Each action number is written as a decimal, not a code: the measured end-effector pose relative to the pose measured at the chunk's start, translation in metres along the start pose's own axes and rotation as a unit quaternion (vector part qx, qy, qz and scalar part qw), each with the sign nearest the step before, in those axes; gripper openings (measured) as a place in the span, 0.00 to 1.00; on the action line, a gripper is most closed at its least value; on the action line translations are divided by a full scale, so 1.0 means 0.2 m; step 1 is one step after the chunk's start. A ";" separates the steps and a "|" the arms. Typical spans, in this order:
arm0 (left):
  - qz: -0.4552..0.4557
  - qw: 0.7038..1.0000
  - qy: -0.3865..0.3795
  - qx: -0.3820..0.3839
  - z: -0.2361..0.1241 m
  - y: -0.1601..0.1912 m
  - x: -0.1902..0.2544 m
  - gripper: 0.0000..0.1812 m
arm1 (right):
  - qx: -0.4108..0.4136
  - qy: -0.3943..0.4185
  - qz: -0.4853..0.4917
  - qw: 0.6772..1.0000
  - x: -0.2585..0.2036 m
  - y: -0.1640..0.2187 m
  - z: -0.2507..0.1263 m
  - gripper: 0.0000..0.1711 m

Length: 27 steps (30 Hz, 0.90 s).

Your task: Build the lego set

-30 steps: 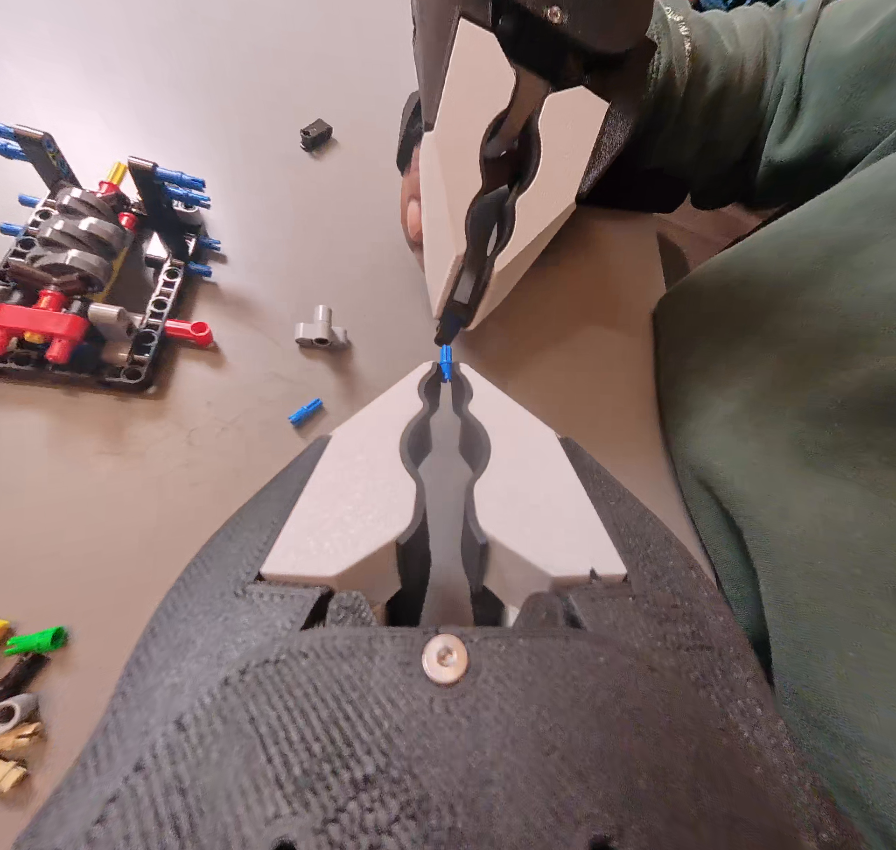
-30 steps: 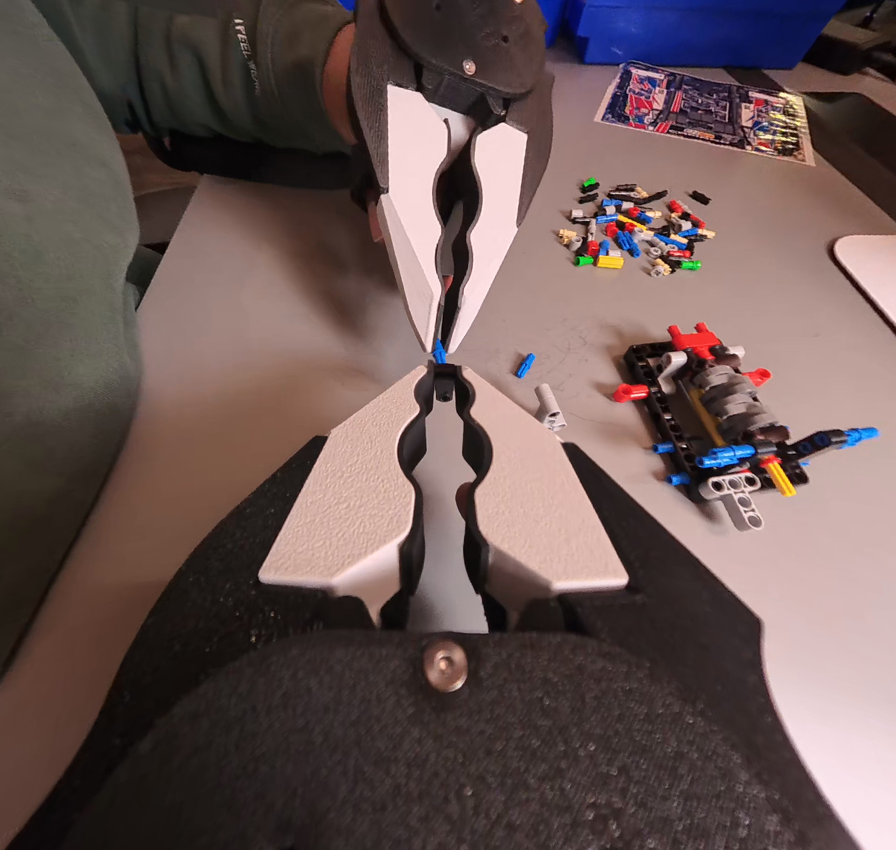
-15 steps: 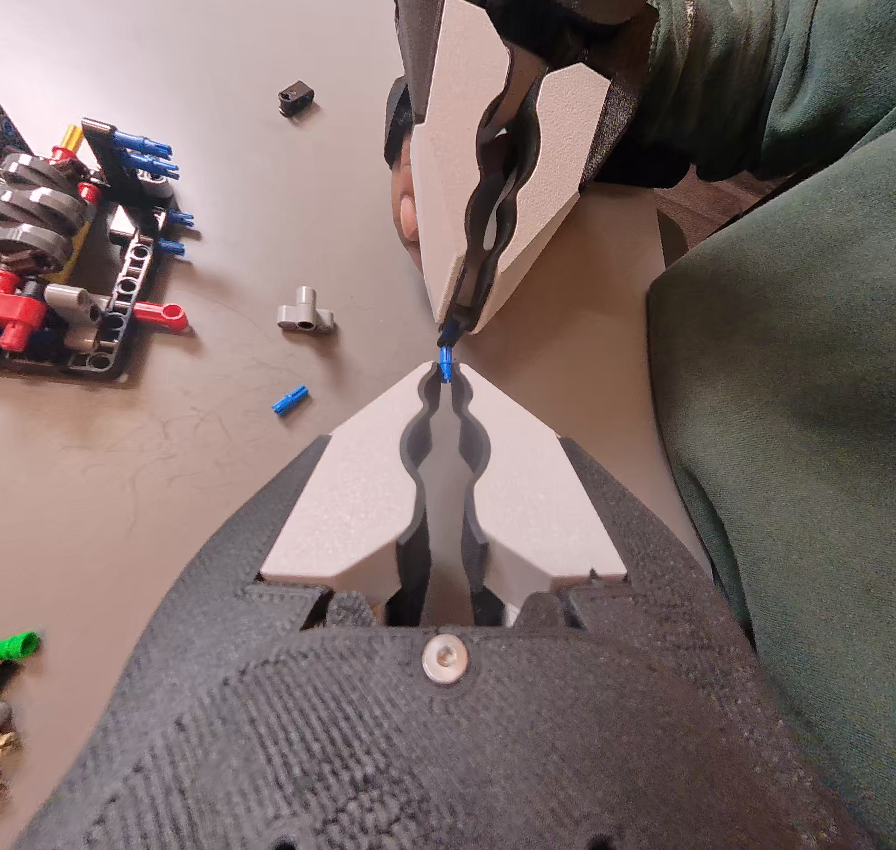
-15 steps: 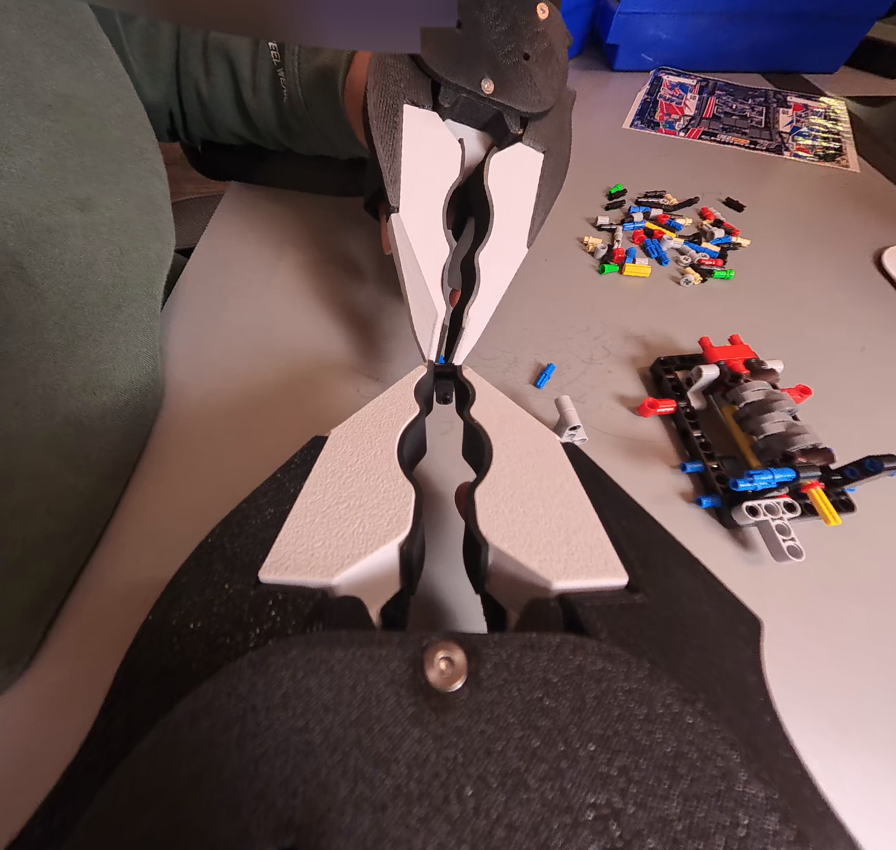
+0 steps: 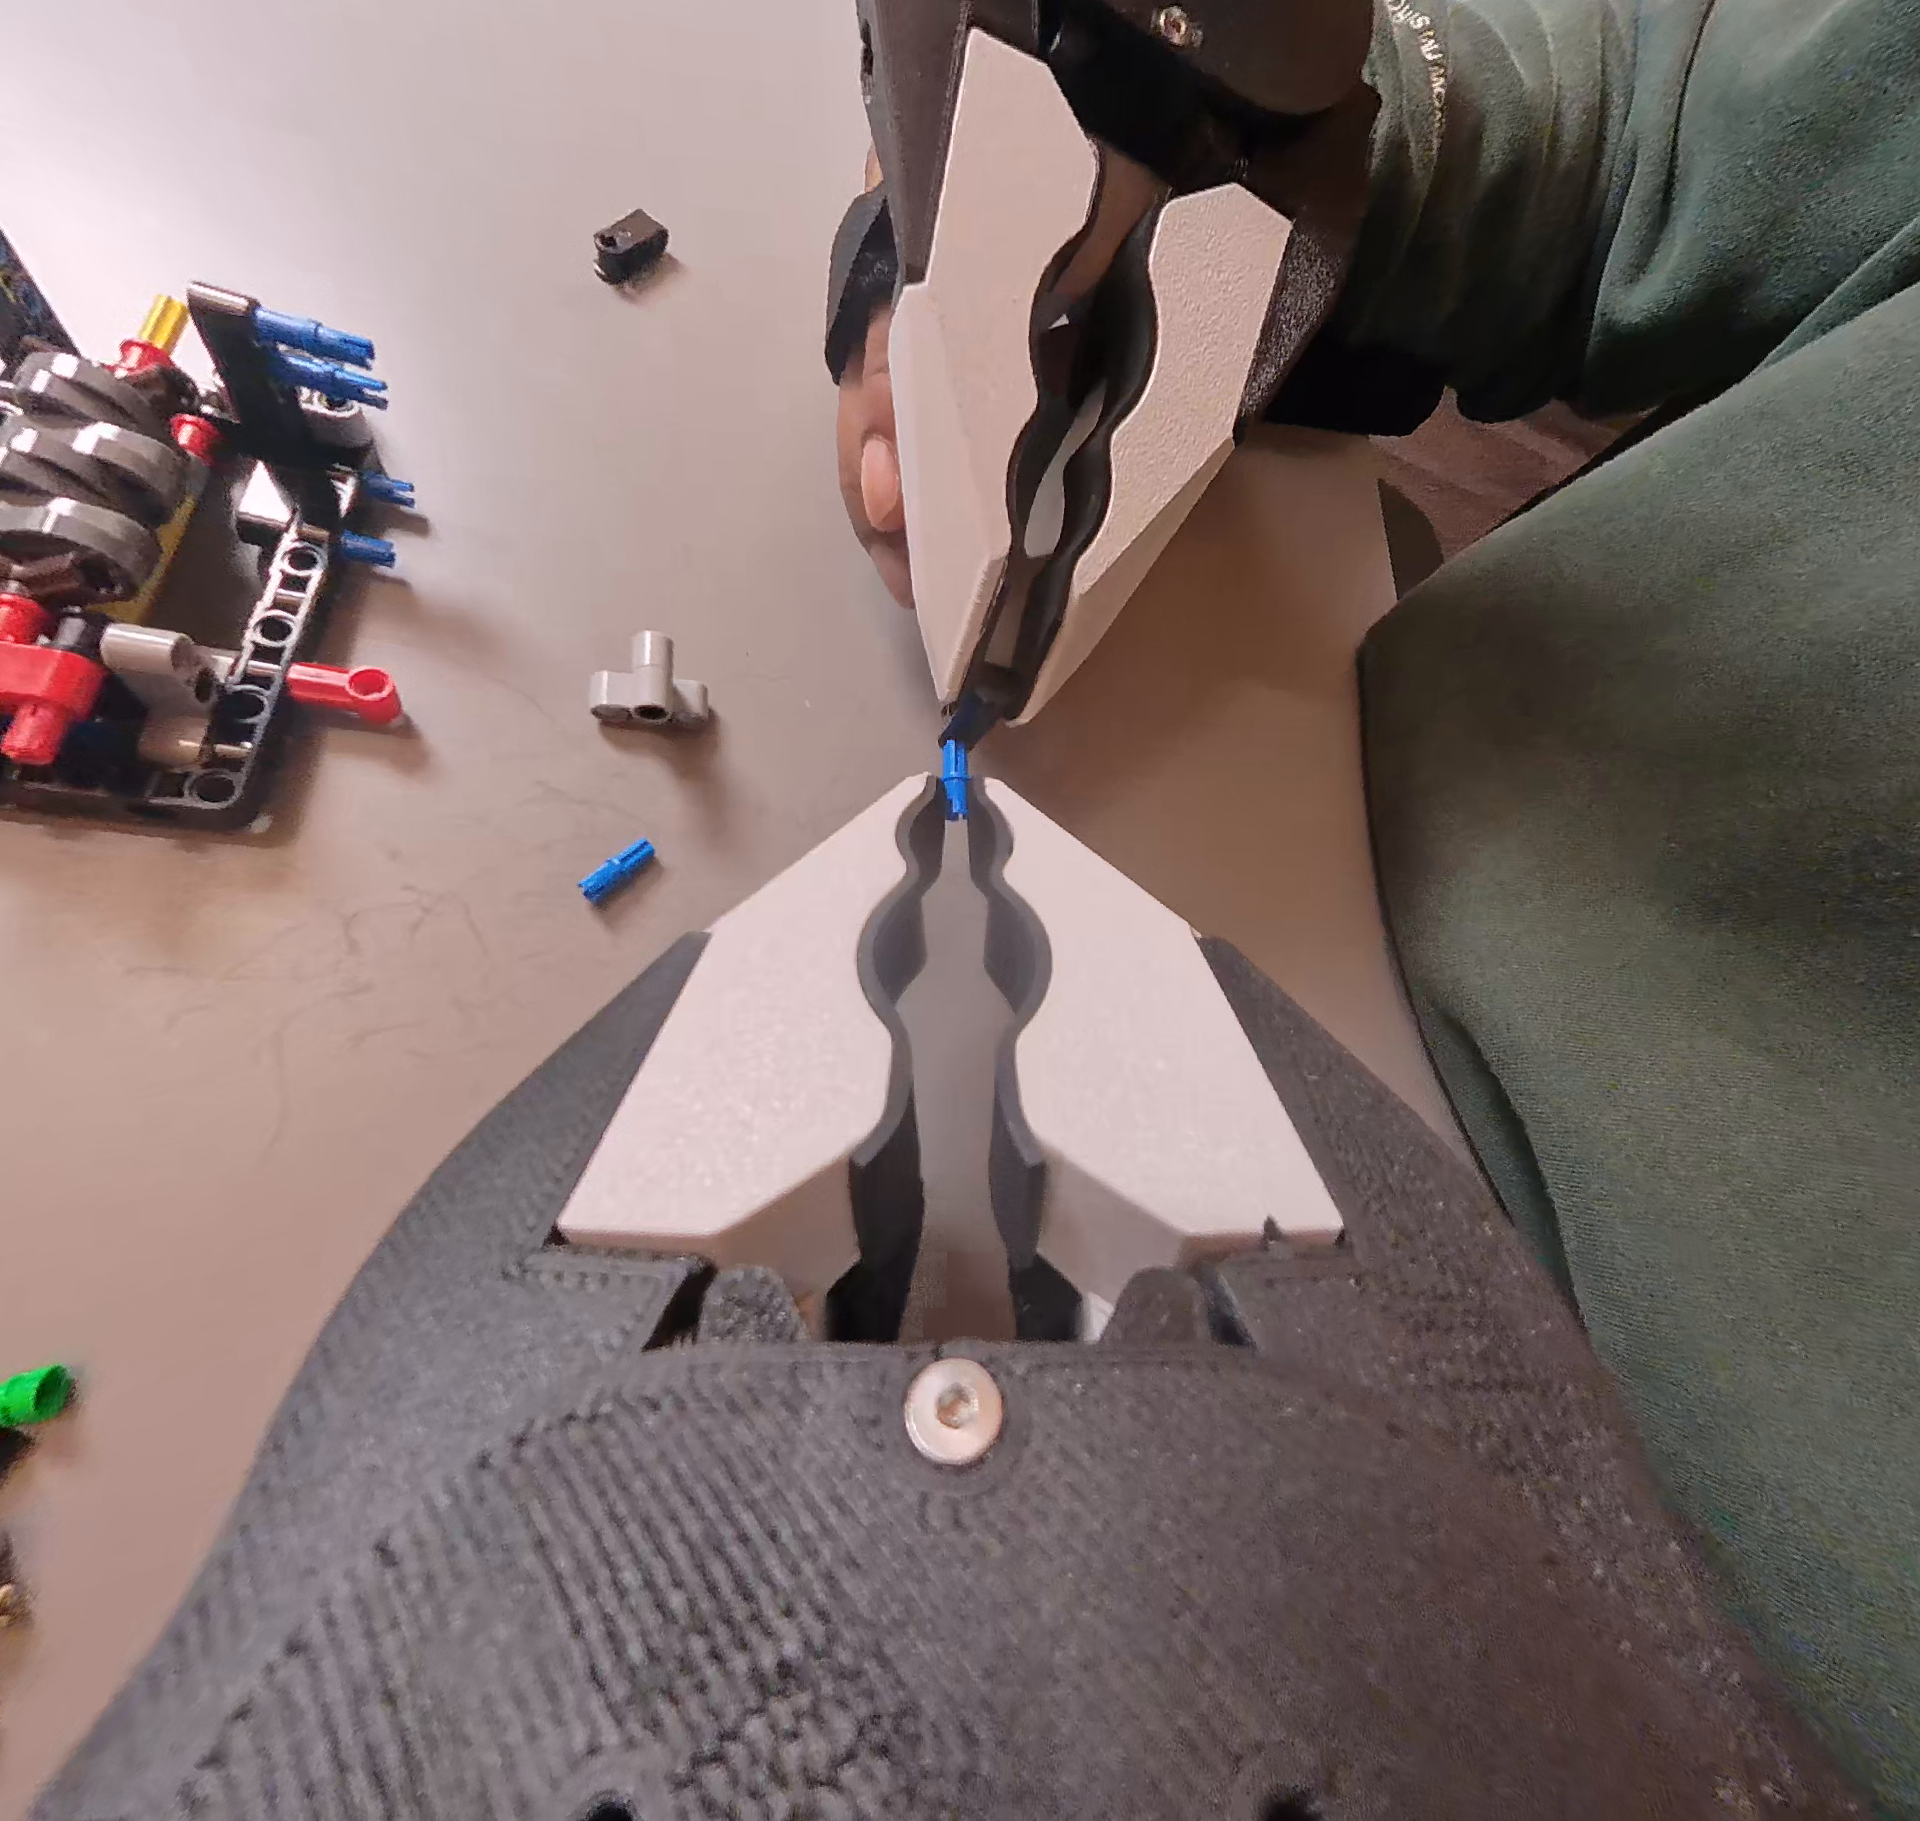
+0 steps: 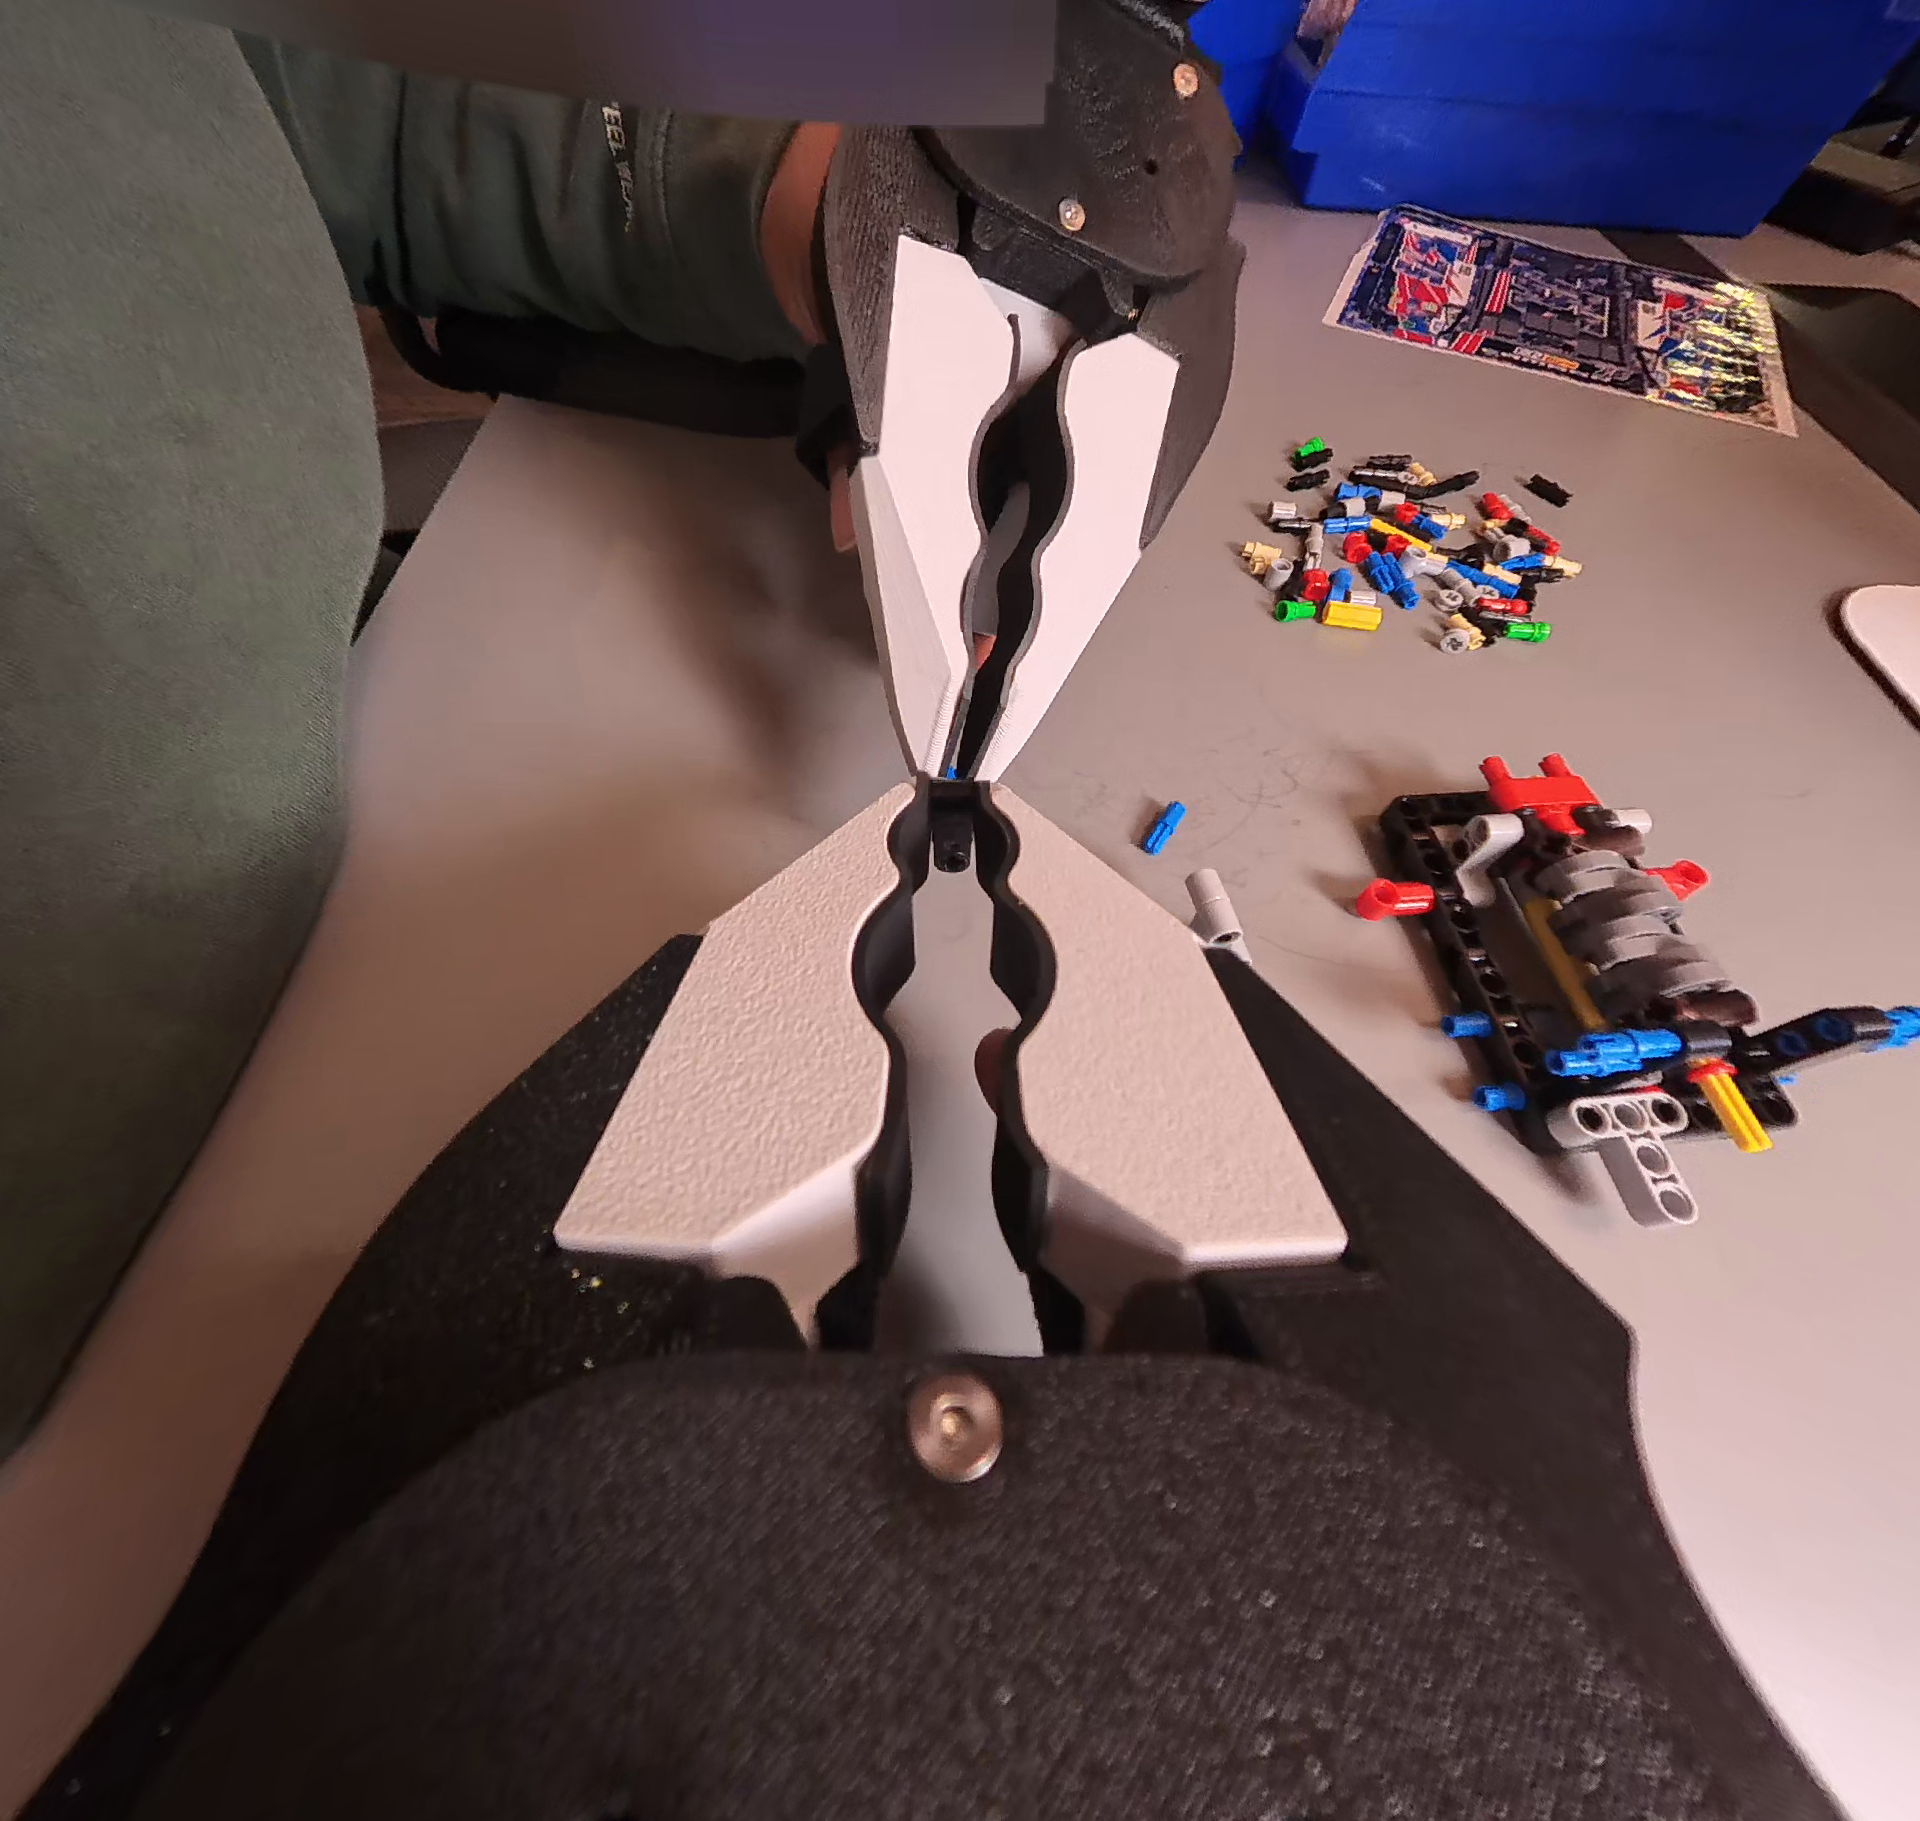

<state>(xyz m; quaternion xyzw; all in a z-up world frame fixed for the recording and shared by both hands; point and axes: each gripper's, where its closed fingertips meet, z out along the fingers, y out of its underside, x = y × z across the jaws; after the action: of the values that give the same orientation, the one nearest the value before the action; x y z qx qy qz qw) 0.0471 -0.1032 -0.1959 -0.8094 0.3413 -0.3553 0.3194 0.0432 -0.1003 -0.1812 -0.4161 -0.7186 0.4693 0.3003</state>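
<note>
My left gripper (image 5: 951, 790) is shut on a small blue pin (image 5: 953, 765) that sticks out past its tips. My right gripper (image 6: 951, 797) is shut on a small black connector (image 6: 951, 829). The two grippers meet tip to tip above the table. In the left wrist view the right gripper (image 5: 982, 713) comes down from above, and the pin's end touches the black connector (image 5: 975, 722). In the right wrist view the left gripper (image 6: 958, 769) comes down from above and only a sliver of blue shows. The part-built lego frame (image 6: 1590, 971) lies to the right.
A loose blue pin (image 6: 1162, 826) and a grey connector (image 6: 1214, 904) lie between the grippers and the frame. A pile of small parts (image 6: 1413, 556), a sticker sheet (image 6: 1558, 317) and blue bins (image 6: 1558, 78) lie farther back. A black piece (image 5: 629, 249) lies alone. Green sleeves flank the grippers. Both grippers' tips are roughly 15 cm from the black piece (image 5: 629, 249).
The grippers have closed the small gap between them: the blue pin now touches the black connector and less blue shows in the right wrist view. Both stay shut.
</note>
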 end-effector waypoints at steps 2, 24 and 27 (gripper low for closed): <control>0.017 1.000 -0.009 0.001 -0.01 -0.01 0.00 0.02 | 0.010 -0.005 0.010 1.000 0.00 -0.01 -0.01 0.03; 0.085 0.992 -0.069 0.067 -0.10 -0.16 0.01 0.01 | 0.135 -0.056 0.281 0.948 0.10 -0.17 -0.05 0.03; 0.070 0.991 -0.062 0.095 -0.12 -0.18 0.00 0.02 | 0.160 -0.049 0.308 0.937 0.13 -0.20 -0.05 0.03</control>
<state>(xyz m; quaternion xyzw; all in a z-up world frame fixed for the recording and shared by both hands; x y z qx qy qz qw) 0.0397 -0.0887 -0.1549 -0.7696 0.3416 -0.3123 0.4399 0.0261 -0.0821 -0.1401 -0.5398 -0.4848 0.6674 0.1682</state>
